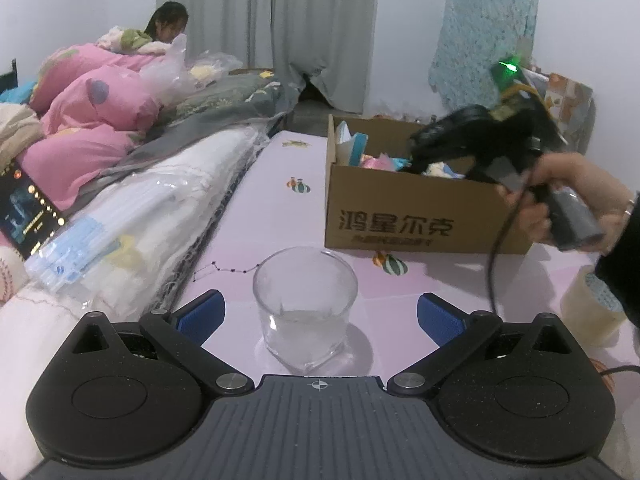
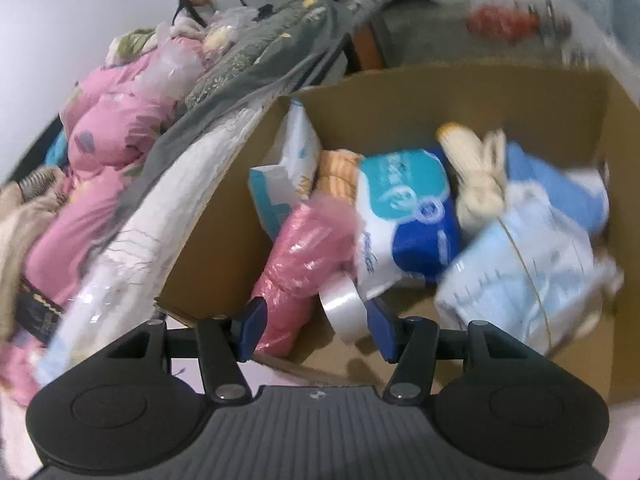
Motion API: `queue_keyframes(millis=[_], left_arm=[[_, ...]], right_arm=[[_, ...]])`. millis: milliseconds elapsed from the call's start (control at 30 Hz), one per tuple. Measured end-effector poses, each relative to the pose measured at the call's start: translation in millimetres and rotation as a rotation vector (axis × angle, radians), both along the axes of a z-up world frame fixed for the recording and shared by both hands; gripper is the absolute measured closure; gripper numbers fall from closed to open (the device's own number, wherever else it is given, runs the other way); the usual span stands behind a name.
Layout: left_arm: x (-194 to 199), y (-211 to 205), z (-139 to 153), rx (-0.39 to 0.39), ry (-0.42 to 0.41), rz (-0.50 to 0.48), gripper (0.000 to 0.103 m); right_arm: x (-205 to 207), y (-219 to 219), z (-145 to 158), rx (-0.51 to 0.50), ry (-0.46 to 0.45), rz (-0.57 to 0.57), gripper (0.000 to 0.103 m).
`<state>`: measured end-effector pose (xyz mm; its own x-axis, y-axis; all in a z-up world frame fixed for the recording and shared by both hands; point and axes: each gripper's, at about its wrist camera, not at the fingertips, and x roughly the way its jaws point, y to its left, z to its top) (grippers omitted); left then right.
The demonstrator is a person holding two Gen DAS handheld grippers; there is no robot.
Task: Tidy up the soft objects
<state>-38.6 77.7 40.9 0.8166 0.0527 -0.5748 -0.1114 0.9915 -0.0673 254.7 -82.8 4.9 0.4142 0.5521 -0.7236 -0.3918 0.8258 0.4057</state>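
My cardboard box [image 2: 400, 92] stands open on the bench, crowded with soft goods: a pink plastic-wrapped bundle [image 2: 296, 264] near left, a blue-and-white tissue pack [image 2: 404, 216] in the middle, a cream plush toy [image 2: 480, 176] farther back, and pale blue packs [image 2: 532, 264] at right.

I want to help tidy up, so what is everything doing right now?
Glass: upright on the table, nothing touching it.
Cardboard box: open on top, full of soft packs.
Left gripper: open, a finger on each side of the glass.
Right gripper: over the box, pink bag and tape roll between its fingers; grip unclear.
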Motion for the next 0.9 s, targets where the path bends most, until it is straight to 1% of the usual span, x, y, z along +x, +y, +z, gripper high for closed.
queue_keyframes(millis=[33, 100, 200, 300, 433, 633, 700, 733, 800, 833, 900], left_arm=[[-0.6, 1.4, -0.5, -0.012, 0.001, -0.005, 0.000], [-2.5, 3.2, -1.6, -0.035, -0.001, -0.021, 0.000], [-4.0, 3.5, -2.5, -0.061, -0.001, -0.033, 0.000], [-5.4, 2.7, -3.0, -0.077, -0.003, -0.044, 0.000], [-8.5, -1.1, -2.3, -0.084, -0.004, -0.066, 0.000], [-8.1, -8.0, -1.1, -0.088, -0.003, -0.081, 0.000], [-7.2, -11.4, -0.2, -0.085, 0.001, -0.085, 0.000], [-6.9, -13.4, 0.4, -0.084, 0.002, -0.087, 0.000], [-6.4, -17.5, 2.4, -0.076, 0.006, -0.091, 0.000], [-6.1, -19.7, 3.2, -0.067, 0.009, -0.090, 0.000], [-3.8, -23.3, 4.4, -0.042, 0.018, -0.083, 0.000]], right_arm=[[-2.3, -6.8, -1.0, 0.020, 0.024, 0.000, 0.037], [-11.7, -14.7, -1.4, 0.028, 0.029, 0.012, 0.037], [-37.3, -19.5, -1.8, 0.026, 0.043, 0.012, 0.037], [-59.2, -25.7, -2.2, 0.059, 0.061, 0.000, 0.037], [-71.7, -29.8, 3.3, 0.061, 0.044, 0.014, 0.037], [-79.1, -33.7, 5.3, 0.055, 0.039, 0.039, 0.037], [-81.7, -37.4, 6.6, 0.069, 0.031, 0.038, 0.036], [-85.0, -40.4, 9.2, 0.078, 0.015, 0.036, 0.035], [-96.3, -50.5, 20.4, 0.085, -0.055, 0.014, 0.032], [-105.6, -58.6, 27.0, 0.087, -0.094, -0.003, 0.030], [-127.1, -75.7, 39.1, 0.093, -0.163, -0.029, 0.030]])
